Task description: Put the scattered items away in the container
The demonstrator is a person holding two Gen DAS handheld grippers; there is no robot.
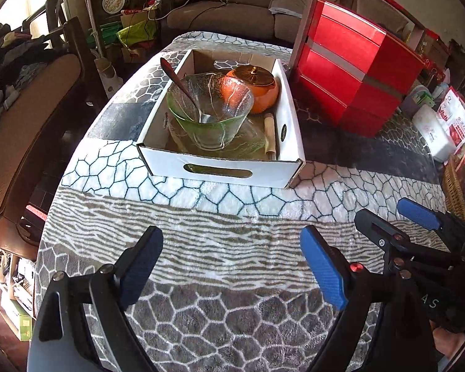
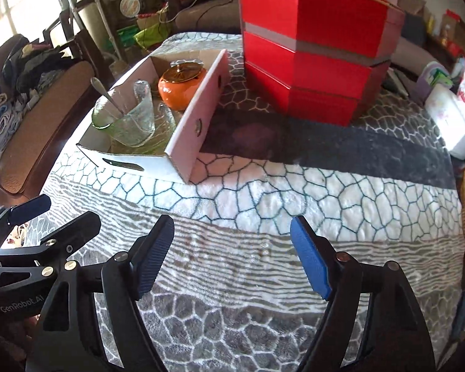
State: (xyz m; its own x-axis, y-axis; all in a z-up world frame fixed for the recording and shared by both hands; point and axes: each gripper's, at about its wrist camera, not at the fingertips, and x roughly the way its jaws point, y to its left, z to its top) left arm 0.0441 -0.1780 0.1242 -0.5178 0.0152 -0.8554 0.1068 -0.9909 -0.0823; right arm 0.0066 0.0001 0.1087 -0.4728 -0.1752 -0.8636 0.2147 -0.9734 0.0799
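Looks basically done: bowl with spoon, orange pot and roller all in the box at 12 o'clock, both grippers' fingers spread wide and empty, so just scan the surface for strays before backing off.

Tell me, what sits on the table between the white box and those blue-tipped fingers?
Nothing but patterned blanket. Both wrist views show that stretch bare between the white box and the open left gripper and right gripper.
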